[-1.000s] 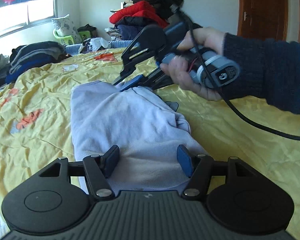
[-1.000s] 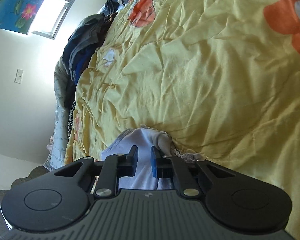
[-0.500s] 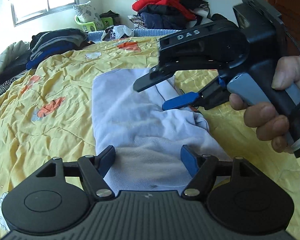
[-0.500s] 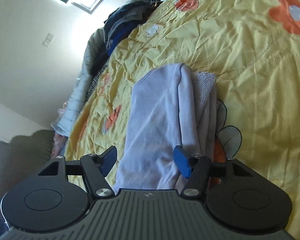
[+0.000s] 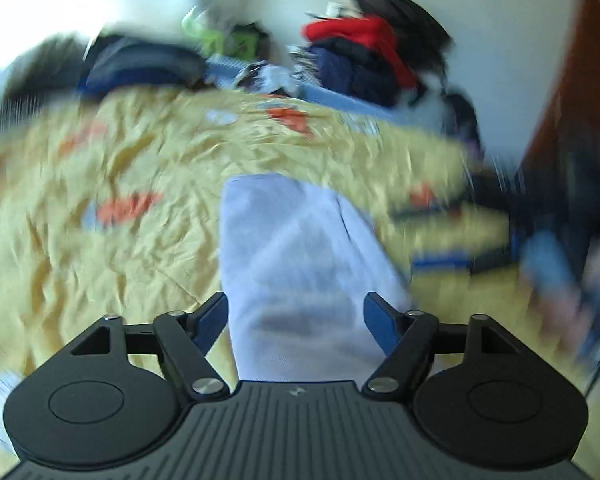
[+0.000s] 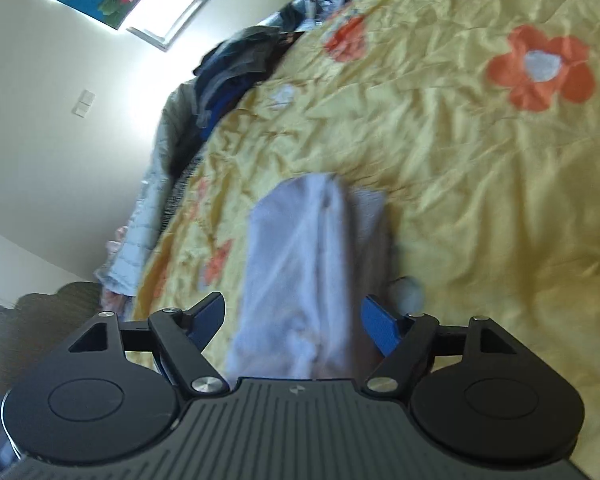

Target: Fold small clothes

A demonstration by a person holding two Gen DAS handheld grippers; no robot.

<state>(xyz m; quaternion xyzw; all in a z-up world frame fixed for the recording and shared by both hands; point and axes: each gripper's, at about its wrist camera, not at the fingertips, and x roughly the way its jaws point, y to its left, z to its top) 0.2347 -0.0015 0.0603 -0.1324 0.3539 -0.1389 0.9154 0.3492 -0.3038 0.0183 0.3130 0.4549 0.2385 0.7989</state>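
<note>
Checking both sets of jaws first: each stood wide apart and had just been opening, clamped on nothing. I saw the left gripper [image 5: 296,316] poised over one pale lilac garment [image 5: 296,248], which lay folded into a long strip on the yellow bedspread [image 5: 100,184]; cloth showed between the blue pads but clear of them. The right gripper [image 6: 292,316] framed the same garment [image 6: 308,256] likewise. The left view was badly smeared; at its right edge I made out only dark and blue streaks, unidentifiable. Each gripper body cut off the garment's near end. Far side: one red-topped clothes heap [image 5: 364,60], one darker pile [image 6: 236,72].
</note>
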